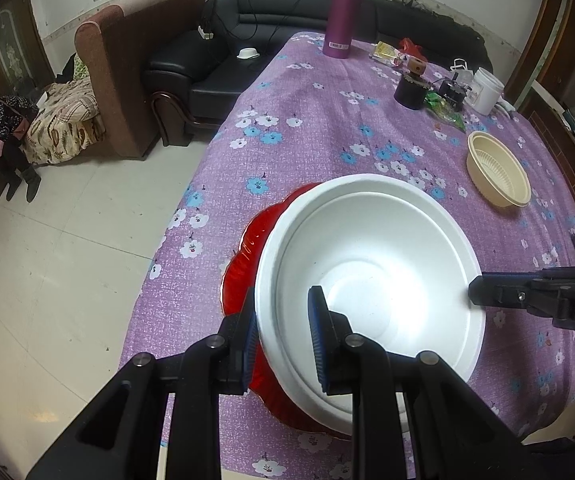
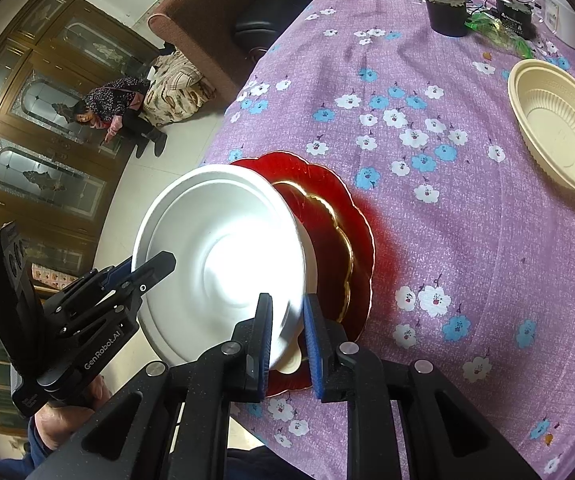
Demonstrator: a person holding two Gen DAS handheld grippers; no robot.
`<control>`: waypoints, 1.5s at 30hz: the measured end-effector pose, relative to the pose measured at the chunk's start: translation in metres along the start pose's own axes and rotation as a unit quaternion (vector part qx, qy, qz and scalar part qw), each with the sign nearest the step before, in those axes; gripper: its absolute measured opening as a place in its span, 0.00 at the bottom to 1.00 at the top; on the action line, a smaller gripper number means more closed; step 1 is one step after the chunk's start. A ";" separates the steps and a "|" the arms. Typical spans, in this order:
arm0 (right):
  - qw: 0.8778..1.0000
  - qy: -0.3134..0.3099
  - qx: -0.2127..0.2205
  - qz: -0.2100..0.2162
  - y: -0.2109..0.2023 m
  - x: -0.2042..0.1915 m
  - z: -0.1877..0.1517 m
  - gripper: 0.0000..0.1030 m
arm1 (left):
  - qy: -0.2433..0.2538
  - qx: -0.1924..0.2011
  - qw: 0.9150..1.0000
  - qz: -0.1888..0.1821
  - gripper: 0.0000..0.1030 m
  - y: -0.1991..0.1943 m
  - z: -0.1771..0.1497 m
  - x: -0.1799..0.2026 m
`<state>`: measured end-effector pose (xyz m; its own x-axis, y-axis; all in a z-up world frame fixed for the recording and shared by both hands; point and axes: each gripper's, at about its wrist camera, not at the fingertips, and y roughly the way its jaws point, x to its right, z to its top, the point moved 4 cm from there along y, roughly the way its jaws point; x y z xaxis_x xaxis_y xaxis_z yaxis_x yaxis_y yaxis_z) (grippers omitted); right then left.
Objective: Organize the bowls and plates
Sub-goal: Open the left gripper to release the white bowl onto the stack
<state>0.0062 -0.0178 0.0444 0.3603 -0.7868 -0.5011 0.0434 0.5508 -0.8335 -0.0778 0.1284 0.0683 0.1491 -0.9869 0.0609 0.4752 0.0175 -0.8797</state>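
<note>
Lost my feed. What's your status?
Both grippers, left and right, shut on the white bowl's rim, over the red plate. Beige bowl apart; nothing blocking.

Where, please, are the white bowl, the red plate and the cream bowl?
white bowl (image 1: 371,264): left wrist view, inner wall.
red plate (image 2: 327,216): right wrist view, exposed scalloped surface.
cream bowl (image 2: 559,124): right wrist view, ribbed inside.

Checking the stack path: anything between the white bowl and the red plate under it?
Nothing visible. The white bowl, gripped at its rim by the left gripper and the right gripper, sits tilted directly over the red plate; the cream bowl lies well aside.
</note>
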 end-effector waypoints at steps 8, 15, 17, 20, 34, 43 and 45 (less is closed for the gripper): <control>1.000 -0.003 0.004 0.001 -0.003 -0.003 -0.001 0.18 | 0.001 0.001 1.000 0.004 0.23 0.000 0.000 0.000; 1.000 -0.004 0.007 0.003 -0.007 -0.005 -0.003 0.18 | 0.002 0.003 1.000 0.004 0.26 -0.002 0.000 0.000; 1.000 -0.004 0.007 0.004 -0.008 -0.005 -0.004 0.18 | 0.003 0.005 1.000 0.007 0.32 -0.004 0.000 -0.001; 1.000 -0.004 0.009 0.004 -0.010 -0.005 -0.004 0.18 | 0.004 0.009 1.000 0.011 0.34 -0.006 0.001 0.000; 1.000 -0.001 0.016 0.005 -0.020 -0.005 -0.012 0.18 | 0.007 0.017 1.000 0.021 0.44 -0.013 -0.001 0.000; 1.000 0.004 0.024 0.005 -0.026 -0.003 -0.014 0.18 | 0.015 0.024 0.999 0.028 0.50 -0.017 -0.001 0.004; 1.000 0.003 0.027 0.005 -0.026 -0.003 -0.014 0.18 | 0.015 0.026 0.999 0.029 0.52 -0.018 -0.001 0.005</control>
<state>-0.0089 -0.0339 0.0641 0.3557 -0.7832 -0.5100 0.0898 0.5718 -0.8154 -0.0860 0.1231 0.0837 0.1510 -0.9885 -0.0043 0.5106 0.0817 -0.8559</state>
